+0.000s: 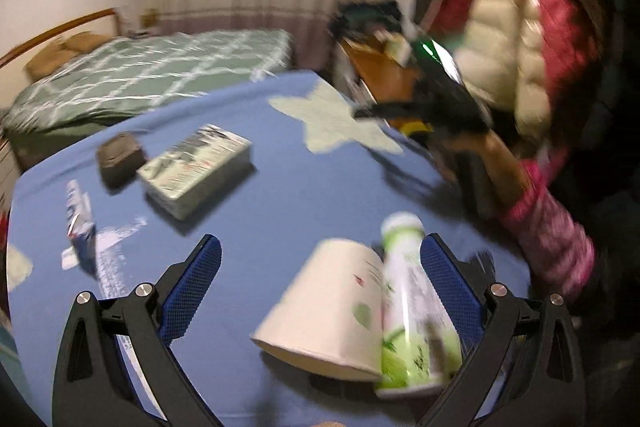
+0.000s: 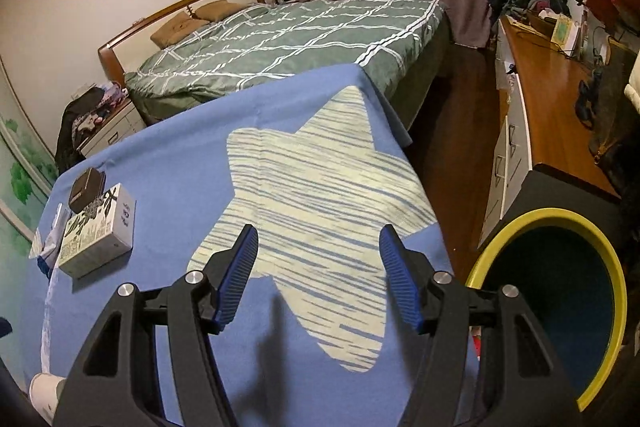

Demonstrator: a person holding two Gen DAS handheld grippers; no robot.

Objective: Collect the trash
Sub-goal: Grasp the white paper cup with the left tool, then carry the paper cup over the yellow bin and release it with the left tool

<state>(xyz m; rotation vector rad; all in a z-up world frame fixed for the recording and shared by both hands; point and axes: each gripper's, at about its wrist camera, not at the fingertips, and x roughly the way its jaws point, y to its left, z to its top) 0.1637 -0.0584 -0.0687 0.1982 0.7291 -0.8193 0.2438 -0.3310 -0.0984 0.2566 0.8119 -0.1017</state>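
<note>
Left gripper (image 1: pixel 320 279) is wide open, pads clear of everything. Paper cup (image 1: pixel 320 311) lies on its side between the jaws, with the green-and-white bottle (image 1: pixel 412 307) touching it and lying just inside your right-hand pad. Nothing held yet.

Right gripper (image 2: pixel 318 275) is about half open and empty, hovering over the star patch on the blue tablecloth (image 2: pixel 168 147), near the table edge beside the bin.

Risks from here:
- Close the left now and you probably pinch cup and bottle together. The cup is thin and should crush, and the round bottle could squirt out and roll (the table edge is close on that side).
- Left view is motion-blurred, so alignment is hard to judge. Settle before closing.
- The loose cloth can snag on a low pad and drag the other items along.
- Your right forearm sits just beyond the bottle in the left view, so the hands could collide.

Containers: yellow-rimmed bin (image 2: pixel 600 255) stands on the floor beside the table, and its visible interior looks dark and empty (the bottom is partly hidden). Cup's contents can't be seen. Box (image 2: pixel 96 231), small dark case (image 2: pixel 86 187) and wrappers (image 1: pixel 80 227) remain on the table.
</note>
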